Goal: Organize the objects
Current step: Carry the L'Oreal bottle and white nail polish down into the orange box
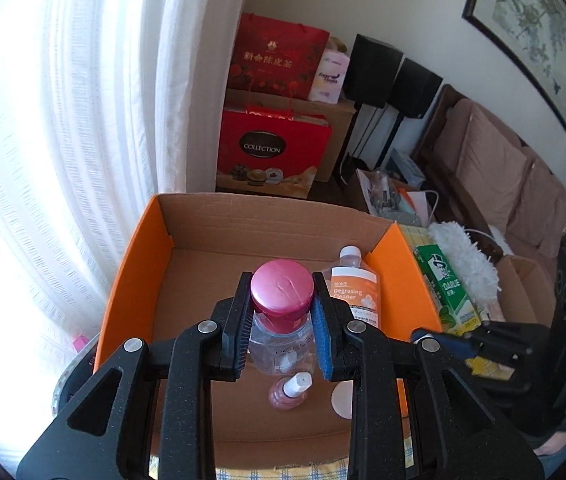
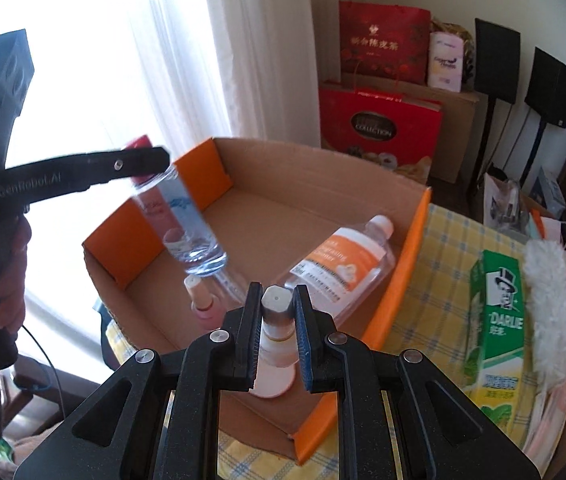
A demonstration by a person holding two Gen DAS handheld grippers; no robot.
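My left gripper (image 1: 282, 316) is shut on a clear bottle with a pink cap (image 1: 281, 289) and holds it above the orange cardboard box (image 1: 139, 248); it also shows in the right wrist view (image 2: 187, 224), hanging over the box (image 2: 411, 248). My right gripper (image 2: 277, 332) is shut on a small white bottle with a silver cap (image 2: 277, 304) at the box's near side; its round base shows in the left wrist view (image 1: 342, 399). A Degreasing Cleaner bottle (image 1: 353, 292) (image 2: 343, 264) lies inside the box. A small pink spray bottle (image 1: 289, 392) (image 2: 205, 304) stands inside too.
A green Darlie toothpaste carton (image 2: 497, 328) and a white duster (image 2: 551, 300) lie on the yellow checked cloth (image 2: 443, 240) right of the box. Red gift bags (image 1: 273, 148), black speakers and a brown sofa (image 1: 495, 168) are behind. A white curtain (image 1: 63, 120) hangs at the left.
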